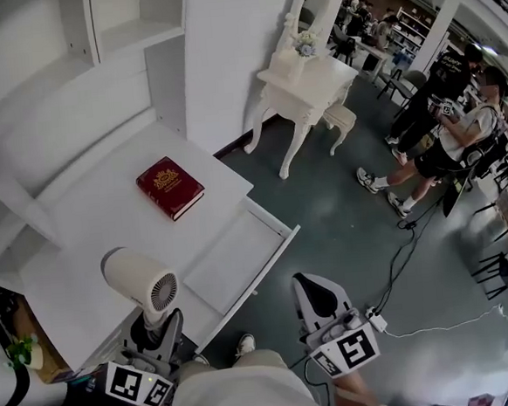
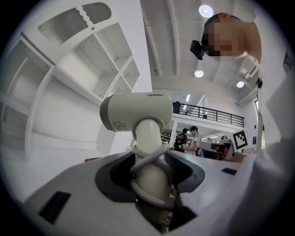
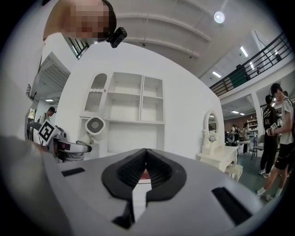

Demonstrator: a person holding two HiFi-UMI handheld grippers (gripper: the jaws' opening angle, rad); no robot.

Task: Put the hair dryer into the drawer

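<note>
The left gripper [image 1: 158, 326] clamped the hair dryer [image 1: 143, 283] by its cord-wrapped handle, barrel above the jaws, its print too small to read. The right gripper [image 1: 311, 290] was closed and empty. The open drawer [image 1: 234, 262] lay ahead, between both.

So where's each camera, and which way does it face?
Head view: on the person's head, facing down at desk and drawer; left gripper, right gripper show.
Left gripper view: rides that gripper, facing its jaws shut on hair dryer.
Right gripper view: rides that gripper, facing shelves past shut jaws.
All share the hair dryer.
</note>
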